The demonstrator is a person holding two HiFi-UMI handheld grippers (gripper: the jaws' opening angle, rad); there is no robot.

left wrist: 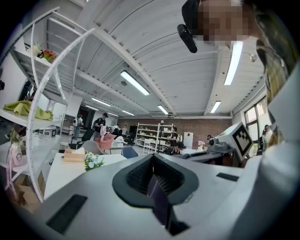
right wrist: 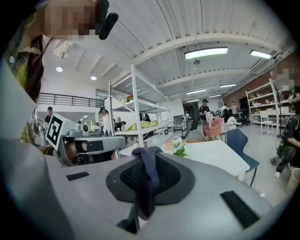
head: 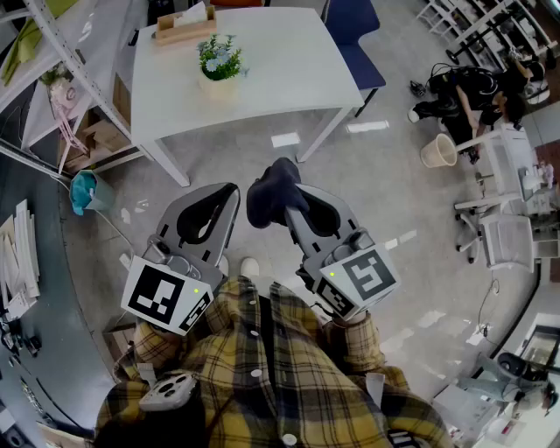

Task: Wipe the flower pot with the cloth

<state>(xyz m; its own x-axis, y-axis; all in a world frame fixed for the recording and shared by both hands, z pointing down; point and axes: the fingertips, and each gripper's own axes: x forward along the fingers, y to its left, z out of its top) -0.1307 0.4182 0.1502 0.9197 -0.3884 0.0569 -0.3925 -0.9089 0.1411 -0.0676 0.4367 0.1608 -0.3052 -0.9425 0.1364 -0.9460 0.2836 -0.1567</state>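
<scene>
The flower pot (head: 219,68), a pale pot with small blue-white flowers, stands on the white table (head: 289,61) ahead of me; it also shows as the flower pot (left wrist: 93,161) and the flower pot (right wrist: 179,150). A dark blue cloth (head: 272,194) hangs bunched from my right gripper (head: 285,194), whose jaws are shut on it; the cloth (right wrist: 148,174) drapes over the jaw tips. My left gripper (head: 229,194) is shut with nothing in it, its jaws meeting at the left gripper (left wrist: 152,158) tip. Both grippers are held level over the floor, short of the table.
A wooden tissue box (head: 185,24) sits at the table's far edge. A blue chair (head: 354,31) stands behind the table's right corner. A white shelving rack (head: 66,61) runs along the left. A pale bucket (head: 437,150) and a seated person (head: 472,92) are at the right.
</scene>
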